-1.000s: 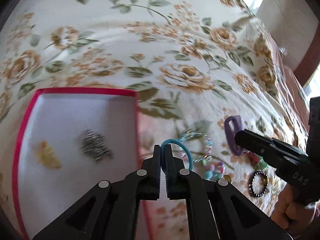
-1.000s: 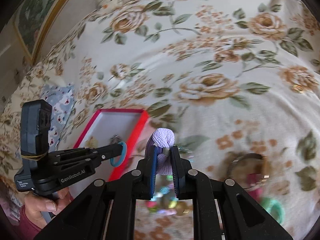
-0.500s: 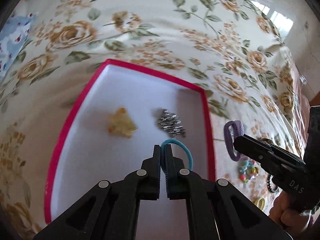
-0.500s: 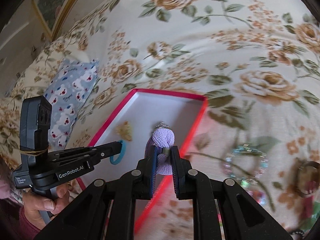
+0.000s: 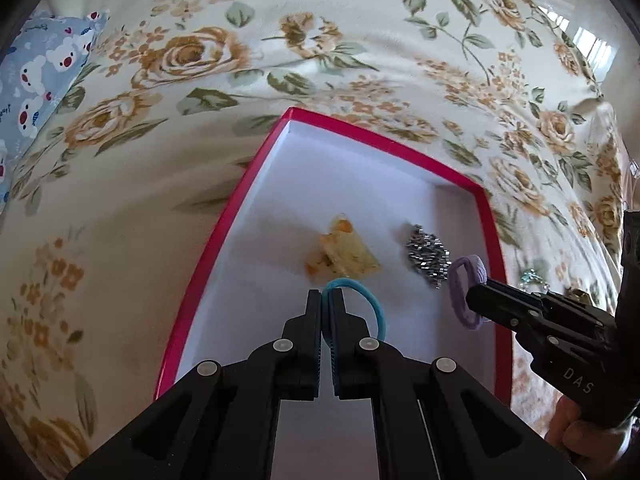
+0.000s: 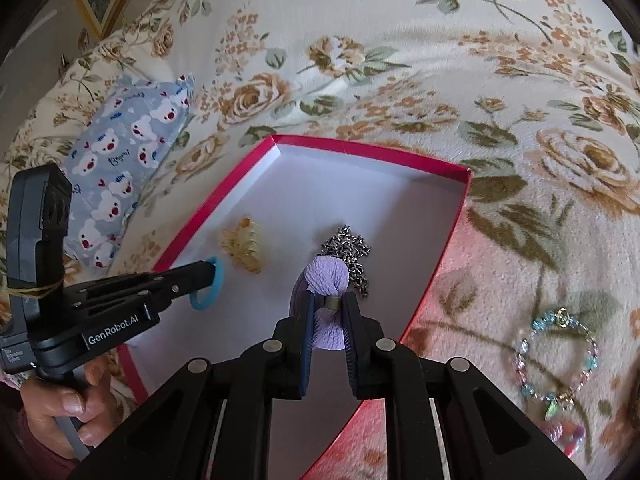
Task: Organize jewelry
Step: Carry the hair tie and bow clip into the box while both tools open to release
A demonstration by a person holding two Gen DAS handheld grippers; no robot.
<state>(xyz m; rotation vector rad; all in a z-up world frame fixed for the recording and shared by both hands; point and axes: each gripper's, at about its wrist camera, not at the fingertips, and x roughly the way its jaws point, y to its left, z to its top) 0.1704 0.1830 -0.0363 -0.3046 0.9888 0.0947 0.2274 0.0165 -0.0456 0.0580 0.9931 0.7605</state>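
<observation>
Both grippers matte black plastic. Left gripper [image 5: 326,300]: angular linkage arms w/ triangular cutouts, round silver pivot screws, ribbed dark pads; white "GenRobot.AI" on its side [image 6: 114,326], boxy black camera block behind, yellowish rubber band round the base. Right gripper [image 6: 327,304]: same build, bluish ribbed pads, "DAS" in pale letters [image 5: 576,380]. Grey handle below left gripper; dark reddish sleeve [image 6: 24,446] behind the left hand [image 6: 60,408].
</observation>
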